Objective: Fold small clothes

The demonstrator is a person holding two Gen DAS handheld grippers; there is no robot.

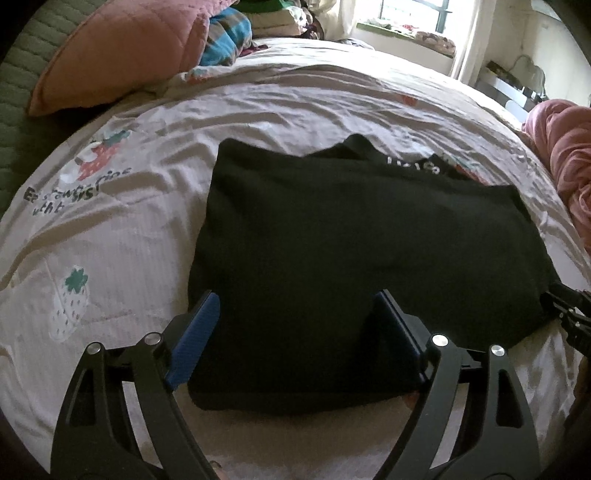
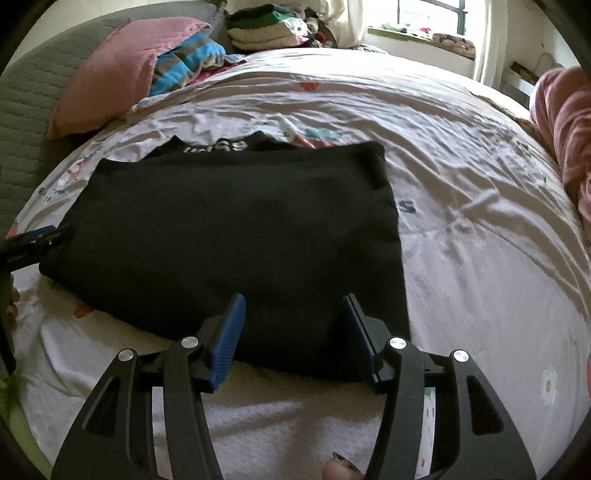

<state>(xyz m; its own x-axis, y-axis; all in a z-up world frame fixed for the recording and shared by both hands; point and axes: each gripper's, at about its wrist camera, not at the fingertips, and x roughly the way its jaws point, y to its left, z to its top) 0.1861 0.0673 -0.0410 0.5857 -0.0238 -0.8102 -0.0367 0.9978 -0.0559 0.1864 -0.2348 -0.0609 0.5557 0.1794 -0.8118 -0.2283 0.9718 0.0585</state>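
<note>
A black garment (image 1: 351, 236) lies folded into a rough rectangle on the white printed bedsheet (image 1: 122, 236). A strip with white lettering (image 1: 413, 166) sticks out at its far edge. My left gripper (image 1: 295, 295) stands open over the garment's near left corner, its blue pads wide apart and the cloth flat between them. In the right wrist view the same garment (image 2: 229, 229) fills the middle. My right gripper (image 2: 293, 297) is open over its near right part, with no cloth pinched. Each gripper shows at the other view's edge: the right gripper (image 1: 569, 306) and the left gripper (image 2: 37, 240).
A pink pillow (image 1: 122, 55) and a blue striped cloth (image 1: 225, 40) lie at the back left. A pile of folded clothes (image 2: 266, 29) sits behind them. A bunched pink blanket (image 1: 565, 166) is at the right edge. A quilted green cover (image 1: 14, 92) borders the left.
</note>
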